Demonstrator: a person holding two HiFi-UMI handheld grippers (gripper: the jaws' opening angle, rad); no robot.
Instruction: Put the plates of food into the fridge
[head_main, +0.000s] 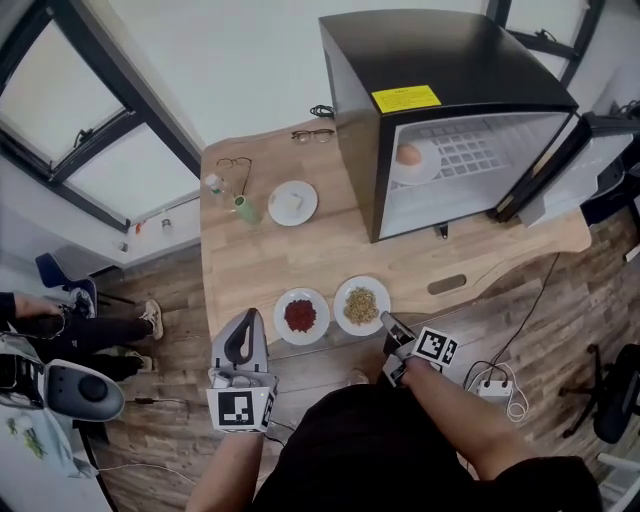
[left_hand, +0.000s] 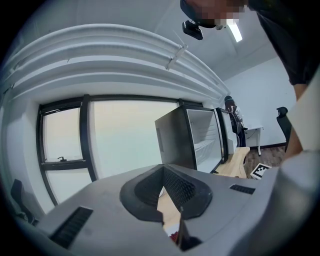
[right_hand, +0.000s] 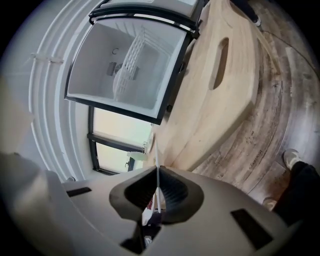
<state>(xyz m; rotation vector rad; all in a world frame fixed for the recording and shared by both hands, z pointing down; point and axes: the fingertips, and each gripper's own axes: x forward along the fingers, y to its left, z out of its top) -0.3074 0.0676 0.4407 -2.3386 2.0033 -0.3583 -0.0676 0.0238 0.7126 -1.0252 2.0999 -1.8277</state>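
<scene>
Two plates stand by the table's front edge: one of red food (head_main: 301, 316) and one of yellow-brown food (head_main: 361, 305). My right gripper (head_main: 386, 321) is at the right rim of the yellow-brown one. In the right gripper view the jaws (right_hand: 156, 192) are shut on that thin white rim (right_hand: 155, 160), seen edge-on. My left gripper (head_main: 245, 320) hangs off the front edge, below the red plate, shut and empty (left_hand: 170, 212). A third plate of white food (head_main: 293, 203) lies farther back. The black fridge (head_main: 440, 95) stands open with a plate of food (head_main: 411, 160) on its wire shelf.
Two pairs of glasses (head_main: 312, 135) (head_main: 235, 163) and a green bottle (head_main: 246, 209) lie at the back left. The fridge door (head_main: 590, 160) swings out to the right. A power strip (head_main: 490, 384) lies on the floor, and a seated person (head_main: 60, 325) is at left.
</scene>
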